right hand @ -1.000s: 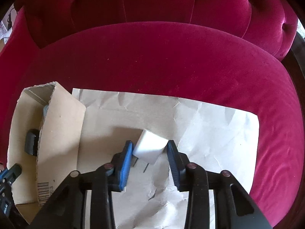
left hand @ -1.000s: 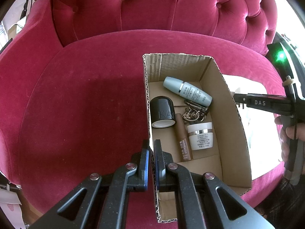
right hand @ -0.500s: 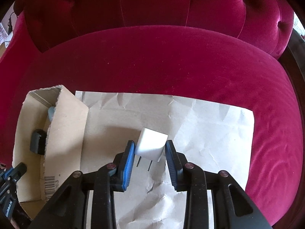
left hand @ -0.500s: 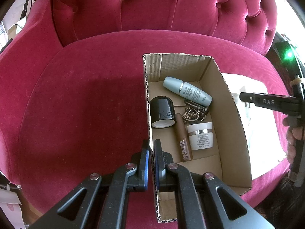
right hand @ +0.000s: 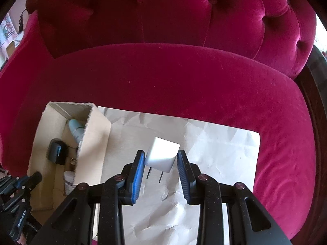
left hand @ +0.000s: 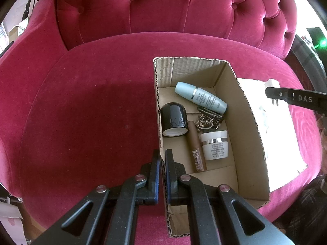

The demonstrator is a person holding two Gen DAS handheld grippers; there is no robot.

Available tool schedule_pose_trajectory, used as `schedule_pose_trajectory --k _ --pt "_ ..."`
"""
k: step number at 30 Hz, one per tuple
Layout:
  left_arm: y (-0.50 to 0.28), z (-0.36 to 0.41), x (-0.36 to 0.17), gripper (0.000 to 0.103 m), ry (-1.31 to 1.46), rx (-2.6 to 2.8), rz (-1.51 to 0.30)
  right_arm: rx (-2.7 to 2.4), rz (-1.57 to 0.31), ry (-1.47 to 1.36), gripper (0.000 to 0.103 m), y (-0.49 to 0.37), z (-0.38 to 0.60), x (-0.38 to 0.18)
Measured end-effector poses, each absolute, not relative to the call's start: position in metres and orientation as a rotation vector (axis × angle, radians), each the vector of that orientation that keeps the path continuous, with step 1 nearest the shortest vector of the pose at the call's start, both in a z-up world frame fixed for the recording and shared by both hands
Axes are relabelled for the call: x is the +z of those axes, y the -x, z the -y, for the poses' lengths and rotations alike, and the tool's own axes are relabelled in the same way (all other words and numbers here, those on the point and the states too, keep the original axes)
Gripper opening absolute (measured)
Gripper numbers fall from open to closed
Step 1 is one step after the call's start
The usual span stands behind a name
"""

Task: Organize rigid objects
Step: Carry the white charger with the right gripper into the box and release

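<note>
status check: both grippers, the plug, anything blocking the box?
Left gripper shut on box wall. Right gripper shut on white plug, above paper. Nothing in the way; box top open.

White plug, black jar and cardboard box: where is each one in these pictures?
White plug (right hand: 161, 156): right wrist view, on its white body between the tongs.
Black jar (left hand: 173, 117): left wrist view, on its glossy side.
Cardboard box (left hand: 248, 143): left wrist view, on its bare right inner wall.

The cardboard box (left hand: 241, 110) is open-topped; its near end looks bare, bottles (left hand: 201, 99) crowd the far half, tall walls flank entry
</note>
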State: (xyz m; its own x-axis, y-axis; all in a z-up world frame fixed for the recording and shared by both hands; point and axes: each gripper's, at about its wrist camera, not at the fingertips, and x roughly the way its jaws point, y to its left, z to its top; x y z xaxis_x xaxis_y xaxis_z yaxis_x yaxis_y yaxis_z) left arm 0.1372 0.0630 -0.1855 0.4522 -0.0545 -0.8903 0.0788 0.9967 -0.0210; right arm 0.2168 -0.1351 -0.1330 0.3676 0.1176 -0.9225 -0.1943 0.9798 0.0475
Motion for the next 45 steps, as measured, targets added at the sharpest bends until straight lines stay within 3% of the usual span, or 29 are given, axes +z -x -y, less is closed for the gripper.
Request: schedule_pose_trajectory --k 23,45 --pt "-0.138 -0.062 -0.185 0.005 -0.024 -0.082 -1.099 0.360 -1.142 0.159 0.034 -0.203 0.091 -0.080" --pt "-0.136 -0.059 -0.184 0.005 -0.024 -0.081 -1.099 0.515 -1.171 0.205 0.034 -0.196 0.032 -0.093"
